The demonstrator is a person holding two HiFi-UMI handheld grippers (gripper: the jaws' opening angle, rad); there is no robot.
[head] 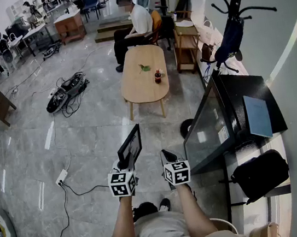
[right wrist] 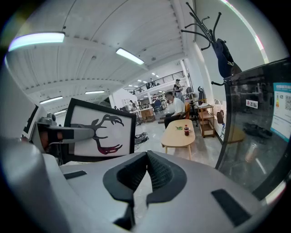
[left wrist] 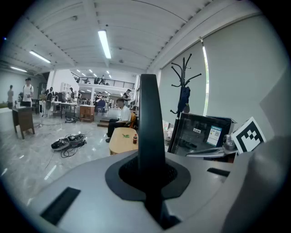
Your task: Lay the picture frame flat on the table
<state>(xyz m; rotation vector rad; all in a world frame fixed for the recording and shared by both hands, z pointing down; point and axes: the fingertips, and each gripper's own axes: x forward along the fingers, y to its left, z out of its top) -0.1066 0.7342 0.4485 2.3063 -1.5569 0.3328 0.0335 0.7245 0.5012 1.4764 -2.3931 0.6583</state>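
I hold the black picture frame point(head: 131, 145) up in the air over the floor, with my left gripper point(head: 125, 161) shut on its lower edge. In the left gripper view the frame point(left wrist: 150, 122) stands edge-on, upright between the jaws. From the right gripper view the frame point(right wrist: 101, 134) shows its front, a dark antler drawing on white. My right gripper point(head: 168, 156) is beside it, shut and empty, its pads point(right wrist: 157, 169) pressed together. The oval wooden table point(head: 144, 82) stands ahead, some way off.
A cola bottle point(head: 157, 76) and a green sprig point(head: 144, 67) are on the table. A person point(head: 133, 23) sits at its far end. A glass-fronted black cabinet point(head: 219, 118) and a coat rack point(head: 236, 11) line the right. Cables and a device point(head: 66, 92) lie on the floor at left.
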